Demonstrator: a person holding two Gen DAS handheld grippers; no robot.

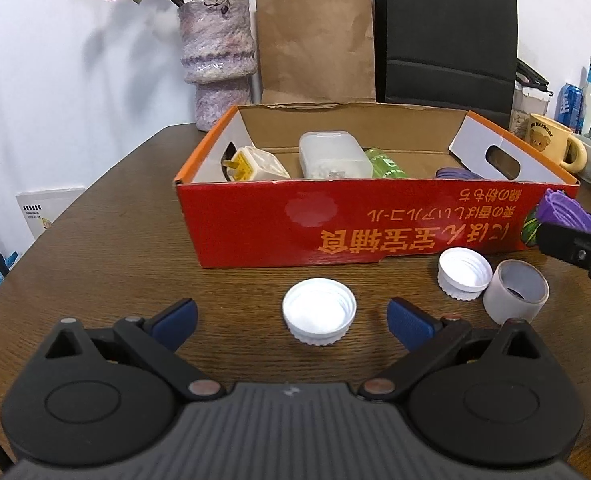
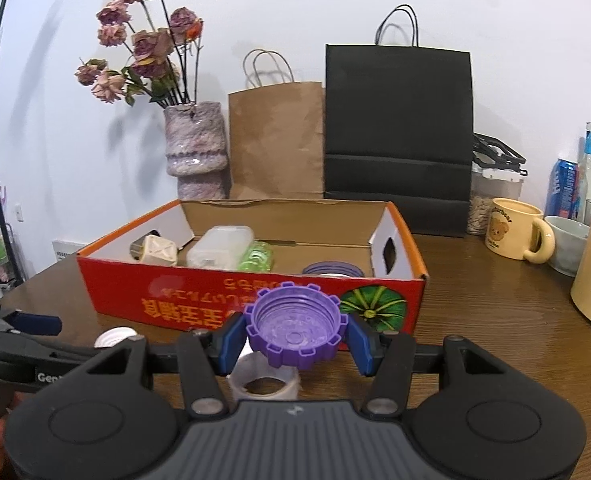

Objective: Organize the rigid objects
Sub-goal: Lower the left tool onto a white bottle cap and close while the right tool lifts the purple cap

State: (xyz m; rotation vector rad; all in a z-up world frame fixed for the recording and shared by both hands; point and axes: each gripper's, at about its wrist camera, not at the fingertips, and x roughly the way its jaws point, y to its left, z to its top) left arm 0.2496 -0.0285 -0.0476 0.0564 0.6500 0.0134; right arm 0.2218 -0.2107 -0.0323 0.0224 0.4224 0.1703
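Right gripper (image 2: 297, 334): clamped on the purple cap (image 2: 295, 330), held just short of the red box (image 2: 251, 308).
Left gripper (image 1: 293, 322): fingers apart around a white cap (image 1: 319, 316), not touching.
Done: charger (image 1: 251, 164), clear case (image 1: 331, 156), green item (image 1: 385, 164) already boxed.
Left: second white cap (image 1: 464, 274), tape roll (image 1: 515, 296).
Surface: dark wood table (image 1: 115, 248); vase (image 2: 196, 148), paper bags (image 2: 279, 140), mug (image 2: 517, 234) behind.

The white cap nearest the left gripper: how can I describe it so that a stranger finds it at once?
Start at the red box on the brown table. On the table in front of its long printed side lie two white caps, both open side up. The one meant, the white cap, lies alone between the left gripper's open fingers; the other cap lies to the right, against a tape roll.
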